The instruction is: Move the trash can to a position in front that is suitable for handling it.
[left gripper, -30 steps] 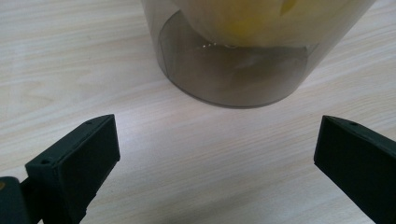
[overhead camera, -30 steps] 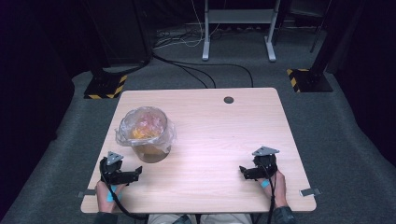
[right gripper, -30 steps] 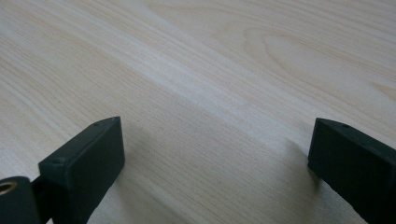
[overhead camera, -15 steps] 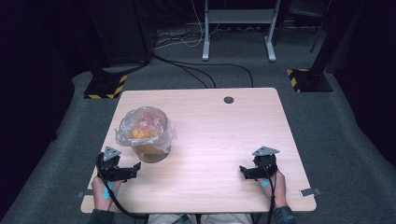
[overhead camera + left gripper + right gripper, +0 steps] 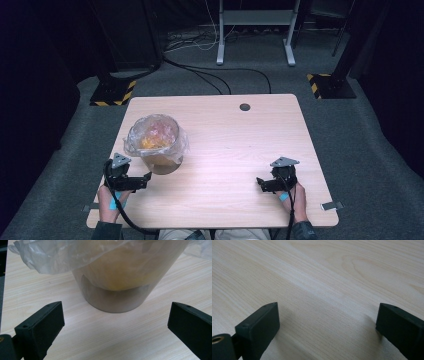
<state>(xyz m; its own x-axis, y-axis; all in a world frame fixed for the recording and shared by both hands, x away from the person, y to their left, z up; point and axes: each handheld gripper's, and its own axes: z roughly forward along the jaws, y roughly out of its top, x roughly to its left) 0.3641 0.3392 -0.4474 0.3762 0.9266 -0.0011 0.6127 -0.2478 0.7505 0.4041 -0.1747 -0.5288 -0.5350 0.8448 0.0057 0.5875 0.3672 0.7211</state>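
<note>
Now we are bringing the left claw (image 5: 136, 181) toward the bucket (image 5: 159, 161), a small round container lined with a clear plastic bag (image 5: 156, 135) whose rim is spilling over the sides. It is standing upright on the left half of the worktop (image 5: 230, 145), with something yellow and pink lying inside the liner. In the left gripper view the bucket's base (image 5: 116, 298) is sitting just ahead of the claw, centred between the two jaws, which are spread wide and touching nothing.

Our judgement is that the step in hand is the approach for a grasp, either on the bucket wall or on the loose skirt of the bag (image 5: 57, 257). To do it well, we are keeping the jaws level and the bucket centred between them, so that both pads meet it at once and it does not skid or tip. If the bag is the target, we are better off aiming at the bunched film hanging below the rim, not at the smooth stretched part, which will likely slip.

The right claw (image 5: 265, 184) is resting low over bare wood near the right front of the worktop, well apart from the bucket, its jaws also wide apart and empty. We are leaving it ready to steady the bucket.
</note>
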